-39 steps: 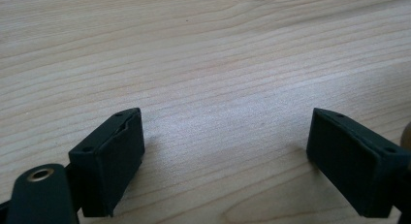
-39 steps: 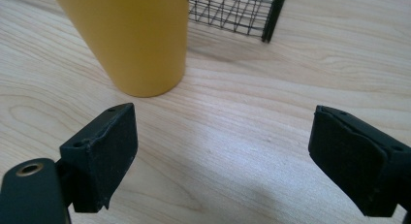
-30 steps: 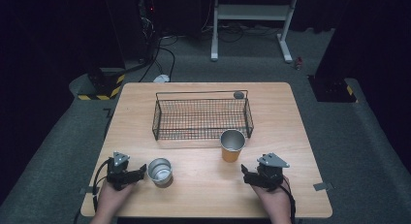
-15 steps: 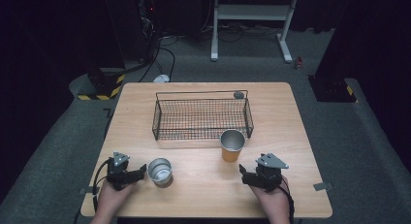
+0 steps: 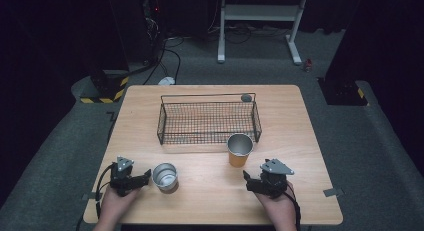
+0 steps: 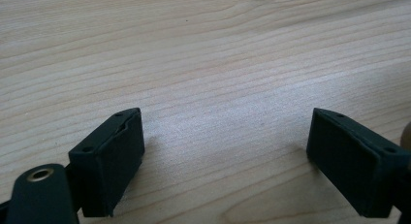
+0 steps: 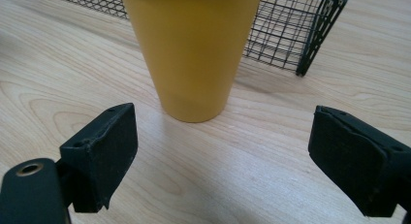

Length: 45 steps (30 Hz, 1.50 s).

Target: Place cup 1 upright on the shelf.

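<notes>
Nothing grasped yet: right gripper [image 7: 220, 161] facing yellow cup [image 7: 191, 49], left gripper [image 6: 225, 163] beside silver cup [image 5: 165, 176], jaws apart, wire basket [image 5: 207, 122] empty.

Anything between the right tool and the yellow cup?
Nothing. The right gripper view shows bare table between the open right tool and the yellow cup.
</notes>
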Motion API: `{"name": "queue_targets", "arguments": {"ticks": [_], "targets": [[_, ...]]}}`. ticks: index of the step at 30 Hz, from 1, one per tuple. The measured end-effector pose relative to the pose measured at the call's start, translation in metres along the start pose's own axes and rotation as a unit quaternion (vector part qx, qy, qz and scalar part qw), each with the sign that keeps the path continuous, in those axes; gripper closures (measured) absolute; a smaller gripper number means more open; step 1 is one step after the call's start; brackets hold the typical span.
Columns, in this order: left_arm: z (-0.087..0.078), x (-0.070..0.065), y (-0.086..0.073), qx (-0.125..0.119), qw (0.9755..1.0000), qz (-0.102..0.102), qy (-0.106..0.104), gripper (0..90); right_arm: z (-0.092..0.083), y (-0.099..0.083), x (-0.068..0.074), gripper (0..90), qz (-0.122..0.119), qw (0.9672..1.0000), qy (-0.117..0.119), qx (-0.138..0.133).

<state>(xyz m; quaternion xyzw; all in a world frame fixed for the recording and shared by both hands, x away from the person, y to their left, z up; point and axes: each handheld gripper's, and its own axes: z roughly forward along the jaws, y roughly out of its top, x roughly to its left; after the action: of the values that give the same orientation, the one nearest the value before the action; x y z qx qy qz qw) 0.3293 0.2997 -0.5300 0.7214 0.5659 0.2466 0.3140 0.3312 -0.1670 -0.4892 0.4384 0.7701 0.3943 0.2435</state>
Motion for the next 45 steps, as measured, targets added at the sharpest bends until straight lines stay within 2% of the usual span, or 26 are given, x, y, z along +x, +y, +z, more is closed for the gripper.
{"name": "queue_targets", "arguments": {"ticks": [12,23,31,35,45], "targets": [[0.000,0.000,0.000,0.000,1.0000,0.001,0.000,13.8,0.007,0.002,0.011,11.4,-0.007,0.9998,0.015,-0.011],[0.000,0.000,0.000,0.001,1.0000,0.002,-0.002,13.8,0.013,0.006,0.020,11.1,-0.010,0.9997,0.017,-0.012],[0.000,0.000,0.000,0.001,1.0000,0.002,-0.003,13.8,0.015,0.008,0.021,11.6,-0.006,0.9998,0.013,-0.015],[0.000,0.000,0.000,0.000,1.0000,0.001,-0.003,13.8,0.018,0.008,0.021,12.7,-0.002,0.9999,0.003,-0.011],[0.000,0.000,0.000,0.002,1.0000,0.003,-0.003,13.8,0.021,0.012,0.019,12.4,0.001,0.9999,0.003,-0.011]]}}
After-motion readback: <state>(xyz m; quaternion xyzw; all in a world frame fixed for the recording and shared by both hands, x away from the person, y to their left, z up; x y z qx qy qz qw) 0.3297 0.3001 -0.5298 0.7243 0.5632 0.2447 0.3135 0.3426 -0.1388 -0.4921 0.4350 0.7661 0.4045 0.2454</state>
